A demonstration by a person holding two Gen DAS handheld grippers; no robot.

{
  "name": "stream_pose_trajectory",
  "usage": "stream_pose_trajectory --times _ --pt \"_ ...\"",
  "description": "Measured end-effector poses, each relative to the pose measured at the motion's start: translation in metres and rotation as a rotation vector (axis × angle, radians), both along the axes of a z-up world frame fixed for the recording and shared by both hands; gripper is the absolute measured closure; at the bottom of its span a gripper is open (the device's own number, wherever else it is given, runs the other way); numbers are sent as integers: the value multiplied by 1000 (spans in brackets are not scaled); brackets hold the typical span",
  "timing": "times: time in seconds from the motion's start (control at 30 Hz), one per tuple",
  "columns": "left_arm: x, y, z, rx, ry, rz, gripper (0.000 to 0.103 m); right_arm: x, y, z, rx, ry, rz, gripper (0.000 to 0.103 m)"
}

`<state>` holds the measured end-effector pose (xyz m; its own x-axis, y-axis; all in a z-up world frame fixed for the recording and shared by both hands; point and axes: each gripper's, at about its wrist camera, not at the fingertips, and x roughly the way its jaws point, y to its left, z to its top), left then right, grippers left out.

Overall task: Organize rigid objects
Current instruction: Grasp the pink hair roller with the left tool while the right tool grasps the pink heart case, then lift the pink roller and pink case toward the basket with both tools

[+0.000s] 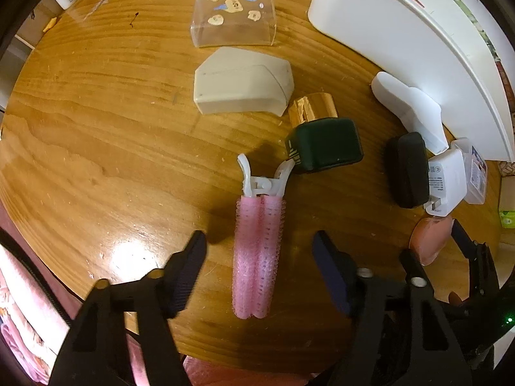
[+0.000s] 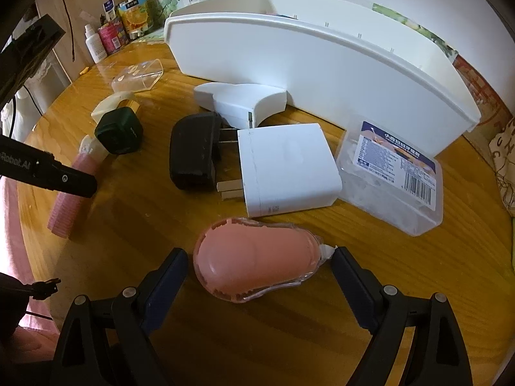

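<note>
A pink hair-roller clip (image 1: 257,251) with white handles lies on the wooden table (image 1: 96,128). My left gripper (image 1: 259,236) points straight down over it, one finger on each side, and is open with the pads off the roller. A pink rounded object in a clear shell (image 2: 254,260) lies between the fingers of my right gripper (image 2: 260,254). Its white tip is right against the right finger (image 2: 351,273), and a thin gap shows on the left, so that gripper is open. In the left wrist view the right gripper (image 1: 434,247) straddles the same pink object (image 1: 431,238).
A white organizer bin (image 2: 322,64) stands at the back. Before it lie a white charger (image 2: 286,167), a black adapter (image 2: 193,151), a dark green box (image 2: 119,132), a labelled clear box (image 2: 392,173), a white curved piece (image 2: 241,99), a beige case (image 1: 241,87) and a clear lid (image 1: 233,21).
</note>
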<state>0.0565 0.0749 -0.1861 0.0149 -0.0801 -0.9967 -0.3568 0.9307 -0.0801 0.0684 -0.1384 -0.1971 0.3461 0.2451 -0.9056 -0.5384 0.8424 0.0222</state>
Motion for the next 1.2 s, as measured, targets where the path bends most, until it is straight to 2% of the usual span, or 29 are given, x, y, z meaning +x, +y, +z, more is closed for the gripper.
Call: stream_pose_trajectory --times 0.07,0.2,0.27,0.3,0.7,0.83,0.97,1.2 --pt "-1 2 -3 -4 11 6 49 1 1 0 -1 -3 2 12" --pt "-2 3 -4 5 9 6 62 2 1 0 -4 -11 2 14" --pt "-2 5 -4 2 7 5 71 2 1 1 0 -20 0 20" --pt "-2 5 -4 -1 6 5 72 2 0 1 2 -21 1 21" --pt "-13 20 2 -18 -9 -14 75 -5 16 2 6 -7 29 22" --pt "-21 31 6 -14 -19 -13 75 -12 25 5 20 -2 54 27" --pt "-27 41 9 -9 -34 -20 75 -21 36 11 25 -18 87 31" --pt "-28 59 28 4 -89 -23 75 -33 52 24 51 -54 120 31"
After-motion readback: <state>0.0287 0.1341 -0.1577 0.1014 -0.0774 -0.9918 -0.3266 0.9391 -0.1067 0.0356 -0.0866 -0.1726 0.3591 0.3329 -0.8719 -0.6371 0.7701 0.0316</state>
